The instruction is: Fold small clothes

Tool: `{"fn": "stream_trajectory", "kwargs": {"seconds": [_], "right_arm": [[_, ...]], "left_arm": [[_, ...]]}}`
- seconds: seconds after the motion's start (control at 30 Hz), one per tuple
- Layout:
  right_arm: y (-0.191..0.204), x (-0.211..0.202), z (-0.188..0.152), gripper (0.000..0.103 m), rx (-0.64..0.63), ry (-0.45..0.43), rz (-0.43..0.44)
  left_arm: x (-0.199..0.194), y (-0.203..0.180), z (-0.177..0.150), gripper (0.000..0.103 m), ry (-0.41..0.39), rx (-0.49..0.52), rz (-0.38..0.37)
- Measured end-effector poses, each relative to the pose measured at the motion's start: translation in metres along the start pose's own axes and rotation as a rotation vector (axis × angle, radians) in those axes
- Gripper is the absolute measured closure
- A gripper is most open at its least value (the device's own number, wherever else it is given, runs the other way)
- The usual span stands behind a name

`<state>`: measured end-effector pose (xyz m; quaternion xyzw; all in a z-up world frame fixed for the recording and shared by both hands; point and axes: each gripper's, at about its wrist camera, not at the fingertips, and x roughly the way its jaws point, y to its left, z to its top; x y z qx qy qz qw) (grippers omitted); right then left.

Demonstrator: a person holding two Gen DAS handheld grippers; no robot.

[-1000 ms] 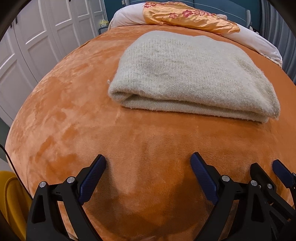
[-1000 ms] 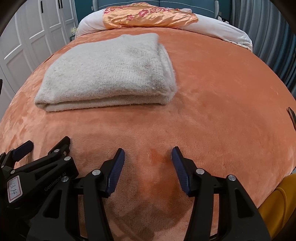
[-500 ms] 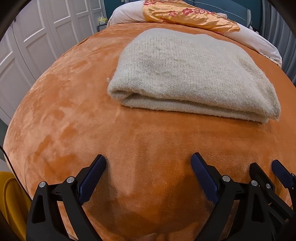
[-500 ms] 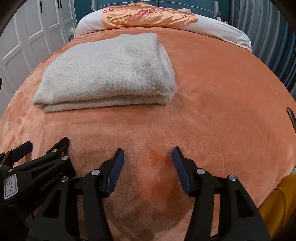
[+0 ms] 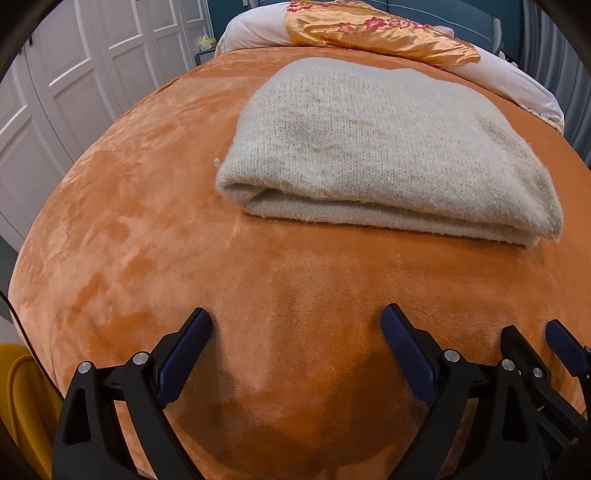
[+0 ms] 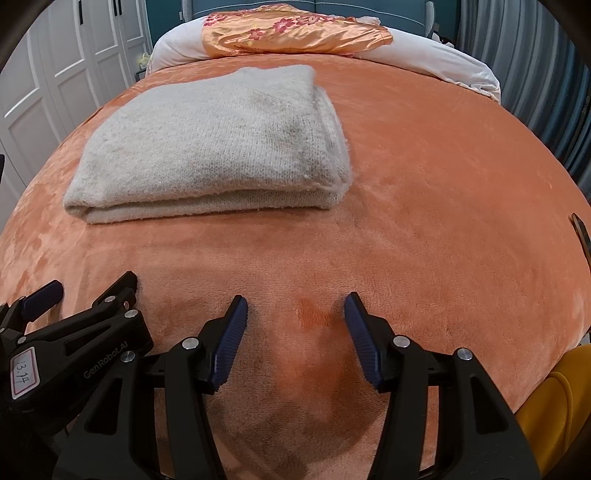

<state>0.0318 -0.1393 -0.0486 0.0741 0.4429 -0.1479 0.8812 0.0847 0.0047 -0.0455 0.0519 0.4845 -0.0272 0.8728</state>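
both tongs sat low over the near edge of the bed, side by side: the left tongs point(image 5: 295, 325) spread wide with nothing between the jaws, the right tongs point(image 6: 295, 314) parted to a moderate gap and equally empty, each hovering just above the orange blanket point(image 5: 129, 221) rather than pressing it, as far as the views showed. in the right view the left tool's dark frame lay close at the side, so the two hands were held near each other, pointing forward and slightly down toward the middle of the bed. further on, apart from both tongs, the cream knitted sweater point(image 5: 376, 147) lay on the blanket already doubled into a thick rectangle, its layered edge facing the tongs. judged from that, the folding looked nearly or wholly done; if one more fold was wanted, it would go best by gripping both near corners through all layers at once and carrying them over evenly, since bulky knit tends to slip and skew. beyond, a floral orange pillow point(image 6: 295, 29) rested at the headboard.
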Motion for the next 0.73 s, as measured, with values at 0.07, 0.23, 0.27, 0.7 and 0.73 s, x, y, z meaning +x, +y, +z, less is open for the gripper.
{"fn": "stream_trajectory", "kwargs": {"seconds": [0.07,0.23,0.27,0.7,0.73], "right_arm": [[0.001,0.000,0.000,0.050,0.000,0.000,0.000],[0.000,0.000,0.000,0.050,0.000,0.000,-0.001],[0.001,0.000,0.000,0.050,0.001,-0.001,-0.002],[-0.005,-0.017,0.007,0.050,0.034,-0.012,0.003],[-0.005,-0.019,0.009,0.050,0.031,-0.018,0.001]], "left_arm": [[0.000,0.000,0.001,0.011,0.001,0.000,0.000],[-0.001,0.000,0.000,0.011,-0.003,-0.001,0.003],[-0.001,-0.001,0.000,0.011,-0.003,0.000,0.005],[-0.021,-0.004,0.006,0.011,-0.016,0.016,0.031],[-0.023,-0.004,0.007,0.012,-0.024,0.018,0.035]]}}
